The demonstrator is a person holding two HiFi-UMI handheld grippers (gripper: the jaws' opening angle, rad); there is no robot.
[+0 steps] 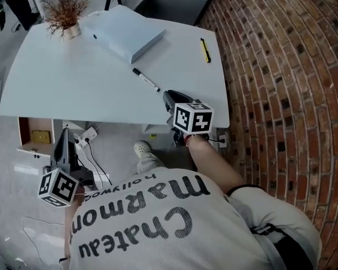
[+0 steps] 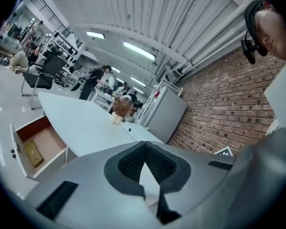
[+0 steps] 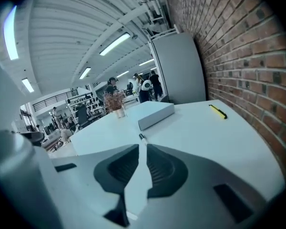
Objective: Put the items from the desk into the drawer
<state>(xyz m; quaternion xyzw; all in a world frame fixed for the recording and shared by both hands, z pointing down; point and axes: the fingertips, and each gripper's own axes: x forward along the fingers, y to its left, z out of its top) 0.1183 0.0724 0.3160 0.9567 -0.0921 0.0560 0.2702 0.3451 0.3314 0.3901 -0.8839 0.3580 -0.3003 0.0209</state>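
Right gripper (image 3: 142, 146) fingers slightly spread, empty; black marker (image 3: 142, 137) lies on bench (image 3: 205, 137) just beyond tips, yellow pen (image 3: 218, 111) farther right. Left gripper (image 2: 145, 143) fingers pressed together, open drawer (image 2: 32, 124) off their left

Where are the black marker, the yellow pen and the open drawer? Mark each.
black marker (image 1: 146, 80), head view, middle of its barrel.
yellow pen (image 1: 205, 50), head view, middle of its body.
open drawer (image 1: 27, 126), head view, bare part of its floor.
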